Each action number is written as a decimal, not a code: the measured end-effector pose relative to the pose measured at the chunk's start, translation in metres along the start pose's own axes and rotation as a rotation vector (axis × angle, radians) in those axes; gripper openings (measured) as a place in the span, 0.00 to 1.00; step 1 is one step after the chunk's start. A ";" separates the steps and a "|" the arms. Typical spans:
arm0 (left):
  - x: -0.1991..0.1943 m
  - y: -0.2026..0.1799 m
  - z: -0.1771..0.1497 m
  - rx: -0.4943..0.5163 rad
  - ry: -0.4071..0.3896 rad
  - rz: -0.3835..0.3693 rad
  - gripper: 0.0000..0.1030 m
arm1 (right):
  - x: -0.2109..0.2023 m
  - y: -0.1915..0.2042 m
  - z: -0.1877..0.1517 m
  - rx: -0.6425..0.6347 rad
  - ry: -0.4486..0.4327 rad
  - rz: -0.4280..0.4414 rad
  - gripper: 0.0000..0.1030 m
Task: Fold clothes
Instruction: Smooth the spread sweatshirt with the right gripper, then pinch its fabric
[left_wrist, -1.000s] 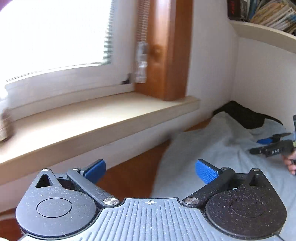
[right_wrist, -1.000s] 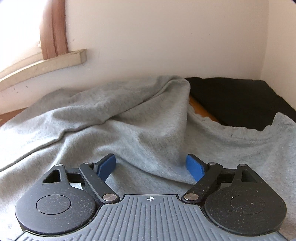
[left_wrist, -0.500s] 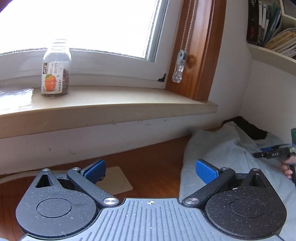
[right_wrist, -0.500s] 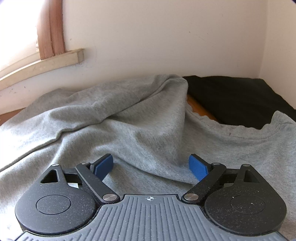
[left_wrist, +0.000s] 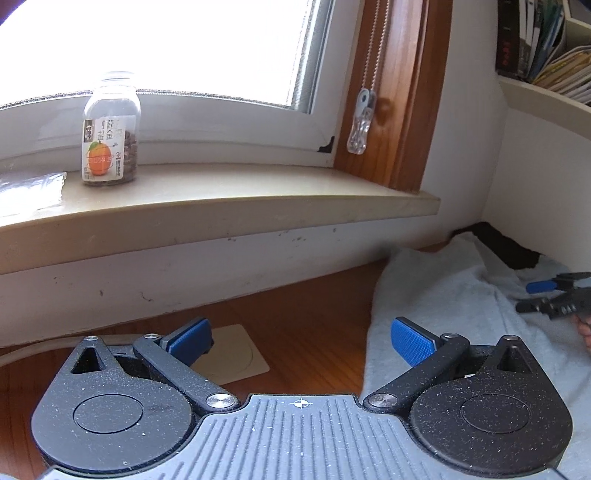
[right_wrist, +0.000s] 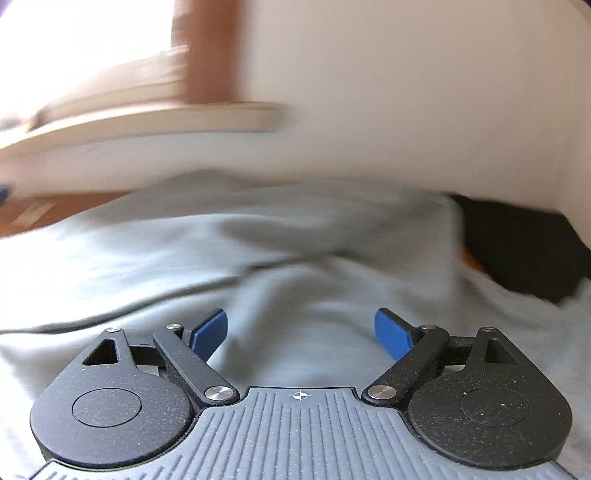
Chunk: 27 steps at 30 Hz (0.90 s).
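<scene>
- Left gripper (left_wrist: 301, 341), black two-finger tongs with blue ribbed pads: jaws spread wide, nothing between them. It sits low over the brown wooden tabletop (left_wrist: 303, 325), right beside the left edge of the cloth, likely so that edge is within reach.
- Right gripper (right_wrist: 301, 332), same build: jaws wide apart, empty, hovering over the cloth. Its view is motion-blurred, so whether it touches the fabric is unclear.
- Task's thing: light grey knit sweatshirt (right_wrist: 258, 266), spread loosely on the table with big soft ridges, not a flat neat packet. From the left wrist view it (left_wrist: 443, 302) covers the table's right side up to the wall corner.
- Flat beige square pad (left_wrist: 231, 356) lies on the wood, just past the left pad.
- Black fabric item (right_wrist: 517, 251) is bunched in the far corner behind the grey one, partly under it.
- Far: beige window sill (left_wrist: 221, 199) carries a clear plastic jar with orange-fruit label (left_wrist: 110, 129), well clear of the work.
</scene>
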<state>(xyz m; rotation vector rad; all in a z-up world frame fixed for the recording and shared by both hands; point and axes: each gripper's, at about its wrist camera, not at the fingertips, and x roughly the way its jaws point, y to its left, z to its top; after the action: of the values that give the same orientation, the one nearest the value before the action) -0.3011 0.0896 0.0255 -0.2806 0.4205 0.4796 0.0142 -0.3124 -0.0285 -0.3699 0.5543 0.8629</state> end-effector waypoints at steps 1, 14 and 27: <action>0.000 0.001 0.000 -0.003 0.000 0.003 1.00 | -0.002 0.015 0.001 -0.029 -0.002 0.026 0.82; -0.002 0.002 0.002 -0.028 -0.006 0.010 1.00 | -0.033 0.127 -0.003 -0.302 0.015 0.284 0.82; -0.003 0.006 0.002 -0.037 -0.003 0.016 1.00 | -0.031 0.144 0.024 -0.263 -0.109 0.370 0.03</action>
<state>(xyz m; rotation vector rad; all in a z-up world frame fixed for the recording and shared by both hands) -0.3053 0.0942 0.0276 -0.3119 0.4114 0.5037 -0.1089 -0.2326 -0.0026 -0.4635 0.4139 1.3118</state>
